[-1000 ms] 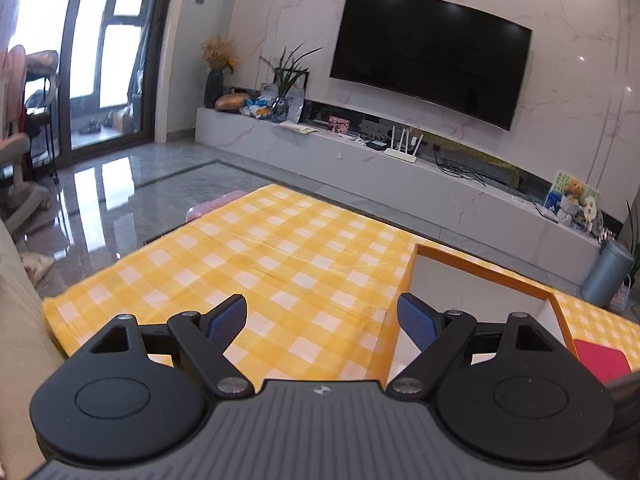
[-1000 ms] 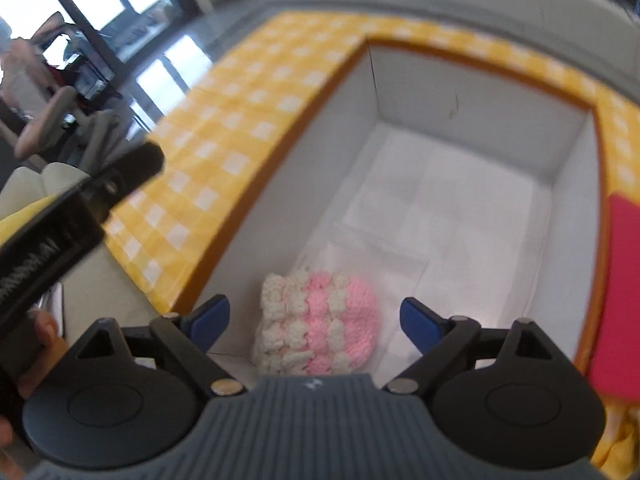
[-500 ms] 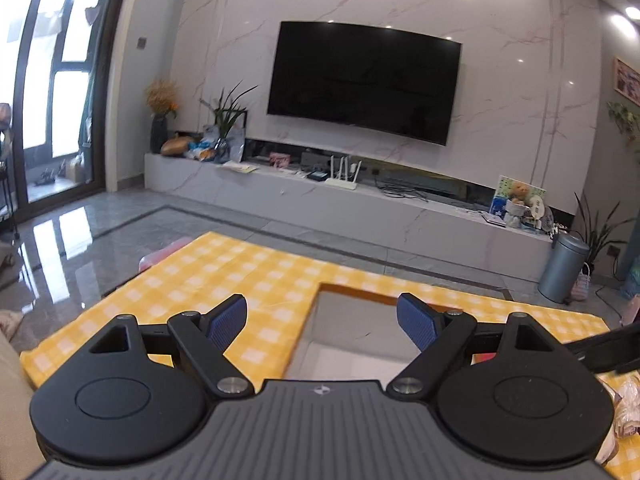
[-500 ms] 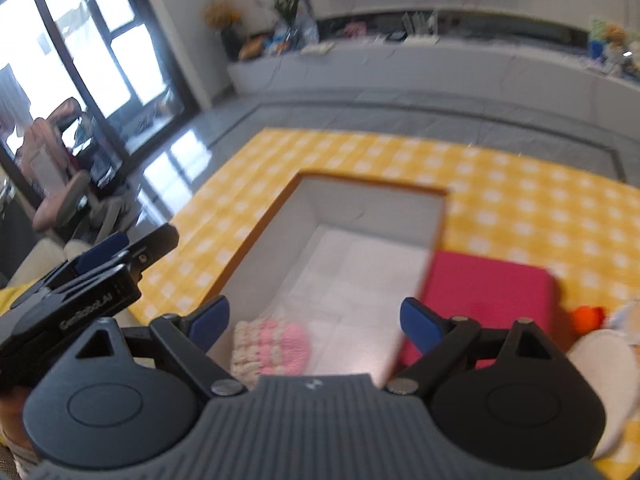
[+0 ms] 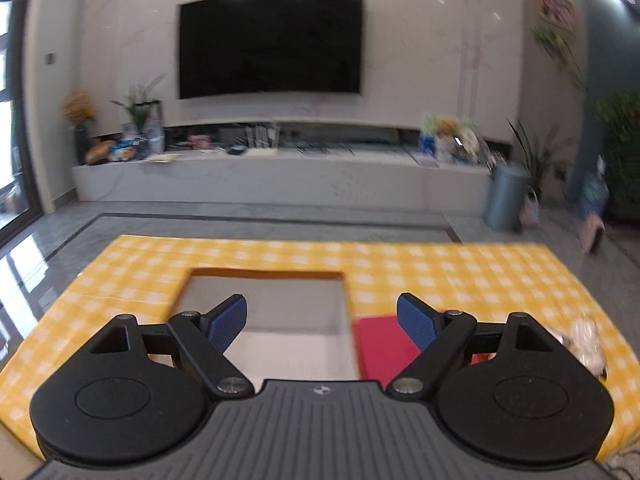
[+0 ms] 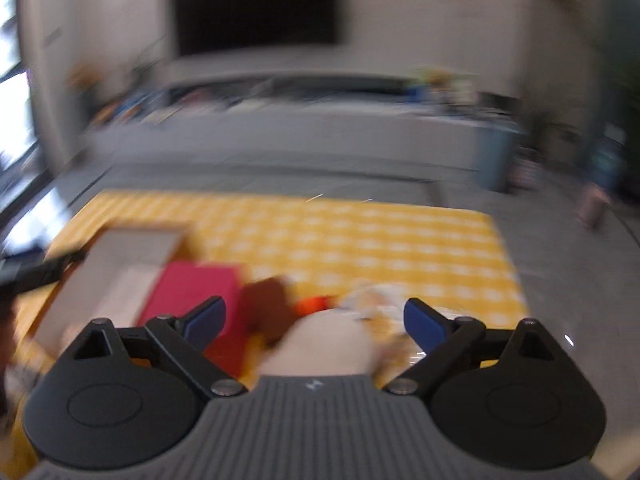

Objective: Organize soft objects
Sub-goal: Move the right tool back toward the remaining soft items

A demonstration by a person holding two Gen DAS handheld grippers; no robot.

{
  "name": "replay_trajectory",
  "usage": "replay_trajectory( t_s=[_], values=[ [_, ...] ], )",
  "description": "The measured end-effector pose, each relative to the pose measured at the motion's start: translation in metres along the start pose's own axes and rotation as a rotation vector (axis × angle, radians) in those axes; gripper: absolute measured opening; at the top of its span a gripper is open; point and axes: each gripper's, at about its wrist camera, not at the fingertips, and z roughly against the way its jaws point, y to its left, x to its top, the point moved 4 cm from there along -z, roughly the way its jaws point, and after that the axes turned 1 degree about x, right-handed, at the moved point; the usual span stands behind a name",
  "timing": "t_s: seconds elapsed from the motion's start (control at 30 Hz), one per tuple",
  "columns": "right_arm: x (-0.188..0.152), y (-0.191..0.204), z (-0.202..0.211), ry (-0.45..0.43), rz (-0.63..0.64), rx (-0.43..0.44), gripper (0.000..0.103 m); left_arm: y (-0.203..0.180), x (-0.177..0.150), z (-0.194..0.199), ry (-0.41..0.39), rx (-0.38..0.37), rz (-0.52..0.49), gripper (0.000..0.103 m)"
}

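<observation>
An open box (image 5: 280,304) with an orange rim and pale inside sits on the yellow checked tablecloth (image 5: 440,272). My left gripper (image 5: 322,322) hangs open above the box's near right corner, empty. A red flat thing (image 5: 380,344) lies right of the box. In the blurred right wrist view my right gripper (image 6: 314,322) is open above a pile of soft things: a cream round one (image 6: 324,344), a brown one (image 6: 268,308), an orange bit (image 6: 314,304) and a white-and-yellow one (image 6: 380,300). The box (image 6: 120,264) and red thing (image 6: 192,292) lie to the left there.
A pale crumpled thing (image 5: 586,336) lies near the cloth's right edge. Beyond the table are grey floor, a long low TV shelf (image 5: 280,176), a wall TV (image 5: 270,42), a grey bin (image 5: 506,196) and plants. The left gripper's tip (image 6: 36,270) shows at the right wrist view's left edge.
Both grippers swung to the right. The right gripper left the box, where the pink-and-white knitted thing lay, and now hangs over the pile of soft things. Both stayed open.
</observation>
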Motion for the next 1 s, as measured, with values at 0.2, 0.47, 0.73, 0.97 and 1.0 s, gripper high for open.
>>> replay_trajectory(
  t_s=[0.2, 0.47, 0.73, 0.97, 1.0],
  values=[
    [-0.028, -0.055, -0.016, -0.105, -0.129, -0.22, 0.094, -0.058, -0.026, -0.039, 0.09, -0.073, -0.125, 0.1],
    [-0.059, -0.076, -0.096, 0.009, -0.337, -0.162, 0.093, -0.129, -0.07, -0.06, 0.192, -0.312, -0.251, 0.1],
    [-0.102, -0.099, -0.137, 0.134, -0.609, 0.049, 0.09, -0.206, -0.109, -0.055, 0.126, -0.495, -0.631, 0.101],
    [-0.114, -0.113, -0.148, 0.169, -0.729, 0.093, 0.091, -0.242, -0.127, -0.062, 0.087, -0.489, -0.775, 0.101],
    [-0.116, -0.113, -0.151, 0.181, -0.742, 0.112, 0.091, -0.245, -0.126, -0.066, 0.105, -0.487, -0.77, 0.101]
  ],
)
